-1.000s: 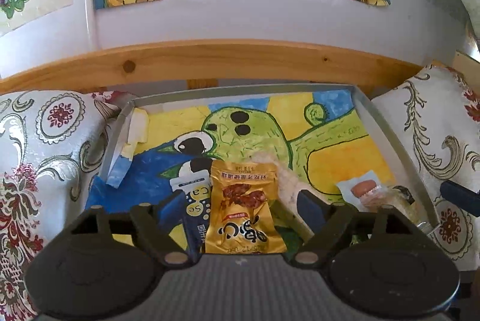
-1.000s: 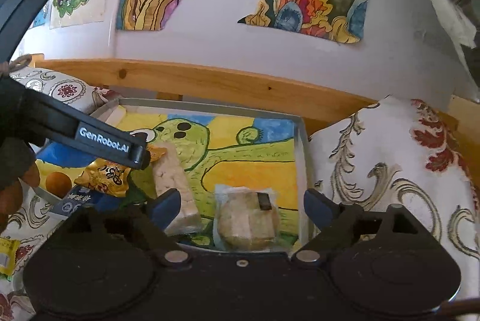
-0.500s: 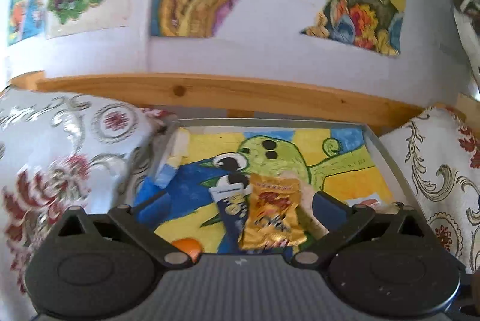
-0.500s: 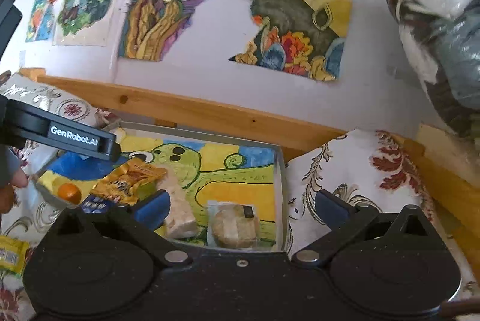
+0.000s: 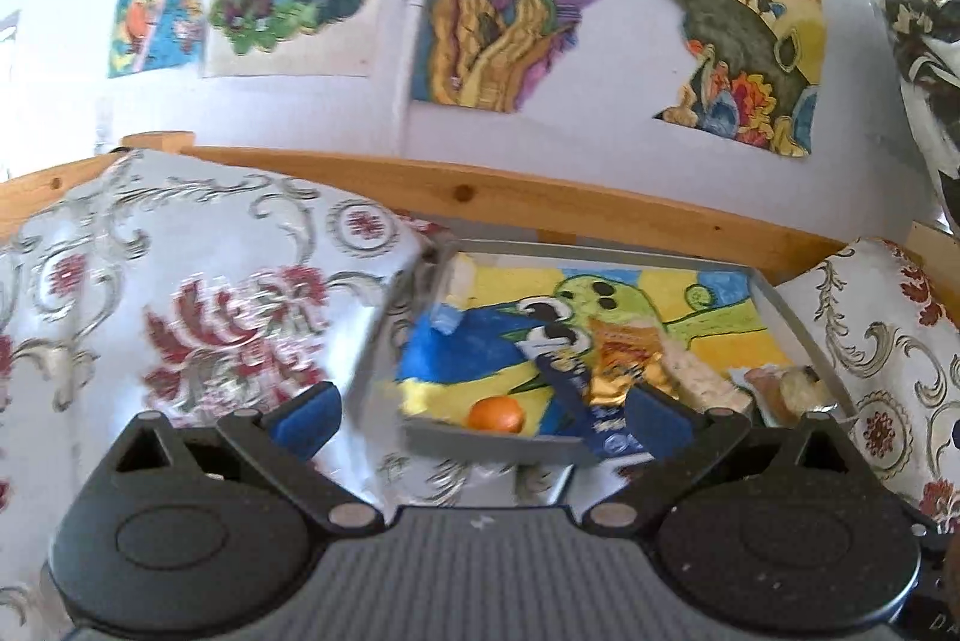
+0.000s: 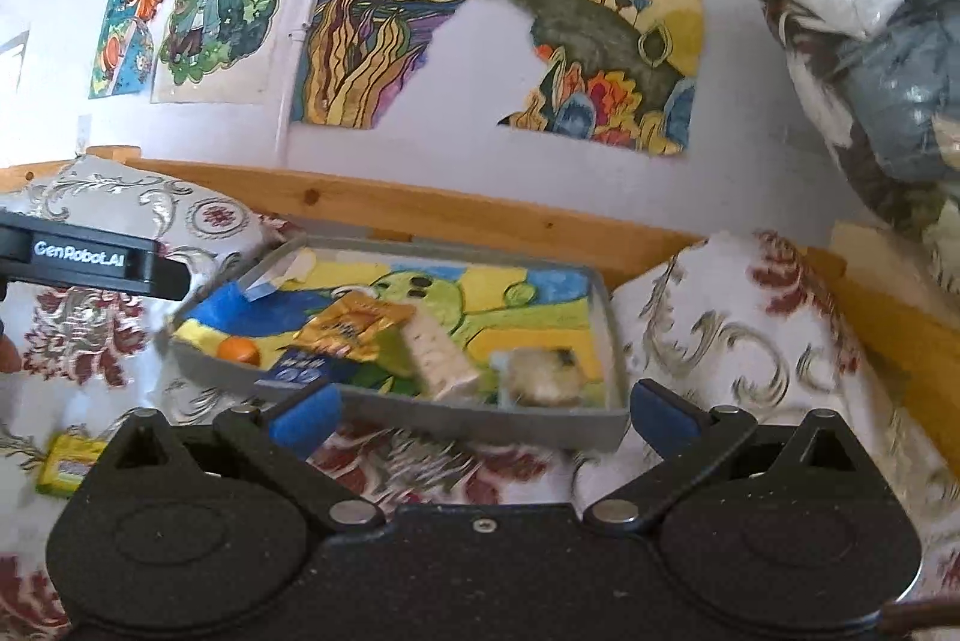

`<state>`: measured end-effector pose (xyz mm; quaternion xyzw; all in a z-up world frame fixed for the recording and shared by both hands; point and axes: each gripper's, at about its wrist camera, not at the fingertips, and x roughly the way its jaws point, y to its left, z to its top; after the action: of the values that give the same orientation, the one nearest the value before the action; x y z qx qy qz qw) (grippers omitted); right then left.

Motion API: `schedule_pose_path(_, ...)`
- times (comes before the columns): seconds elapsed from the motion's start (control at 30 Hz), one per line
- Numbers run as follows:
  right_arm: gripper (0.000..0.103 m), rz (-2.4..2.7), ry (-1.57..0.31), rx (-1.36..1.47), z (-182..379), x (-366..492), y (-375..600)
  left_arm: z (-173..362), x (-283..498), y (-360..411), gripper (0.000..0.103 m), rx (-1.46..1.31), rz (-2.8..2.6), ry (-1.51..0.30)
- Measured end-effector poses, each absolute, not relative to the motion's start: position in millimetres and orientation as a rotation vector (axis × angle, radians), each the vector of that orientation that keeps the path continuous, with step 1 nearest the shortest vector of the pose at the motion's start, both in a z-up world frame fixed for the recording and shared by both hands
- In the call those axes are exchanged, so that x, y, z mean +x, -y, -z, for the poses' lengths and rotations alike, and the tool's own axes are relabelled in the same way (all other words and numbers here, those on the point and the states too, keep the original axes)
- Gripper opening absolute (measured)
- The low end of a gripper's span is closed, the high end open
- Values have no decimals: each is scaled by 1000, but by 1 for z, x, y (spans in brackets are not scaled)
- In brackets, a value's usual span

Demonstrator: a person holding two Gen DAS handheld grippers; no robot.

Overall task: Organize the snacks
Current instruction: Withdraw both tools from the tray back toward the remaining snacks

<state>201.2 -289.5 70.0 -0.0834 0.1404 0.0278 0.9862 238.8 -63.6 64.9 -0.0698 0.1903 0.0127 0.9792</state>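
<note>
Left wrist: tray (image 5: 492, 442) beyond parted fingers (image 5: 306, 416).

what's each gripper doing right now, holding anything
left gripper: open, holding nothing
right gripper: open, holding nothing

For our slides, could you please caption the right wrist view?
Open right hand-held gripper facing a grey tray of snacks, including a gold packet and an orange ball.
</note>
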Motion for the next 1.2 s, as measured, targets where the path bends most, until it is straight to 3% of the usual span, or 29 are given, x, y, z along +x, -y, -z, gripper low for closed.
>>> schedule_pose_path(0.63,102,-106,-367,-79,-47,133,242,-32,159,11,102,-65,-102,-418)
schedule_pose_path(1.2,102,-104,-570,-42,-10,99,221,13,129,-6,102,36,-25,-606)
